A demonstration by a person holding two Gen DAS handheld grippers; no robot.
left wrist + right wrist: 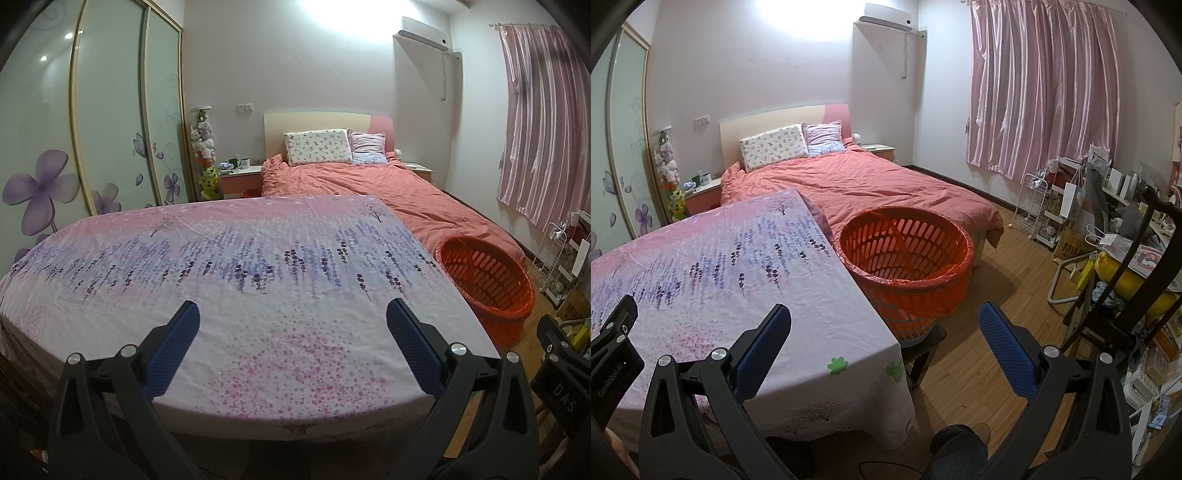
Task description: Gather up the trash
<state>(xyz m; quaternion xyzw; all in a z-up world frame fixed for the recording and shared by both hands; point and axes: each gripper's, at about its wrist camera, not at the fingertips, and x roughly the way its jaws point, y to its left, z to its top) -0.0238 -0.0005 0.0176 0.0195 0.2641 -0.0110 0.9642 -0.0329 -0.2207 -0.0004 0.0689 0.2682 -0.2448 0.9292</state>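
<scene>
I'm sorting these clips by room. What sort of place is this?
A home bedroom: a bed with pillows, a sliding wardrobe, and pink curtains. An orange basket stands beside a cloth-covered table.

The cloth-covered table (258,295) is lying bare and open to reach. The basket (905,254) is crowding its right edge, with the bed (868,188) blocking beyond.

A home bedroom: a made bed (857,184) with pillows (775,147); floral wardrobe doors (107,118); pink curtains (1045,88).
</scene>
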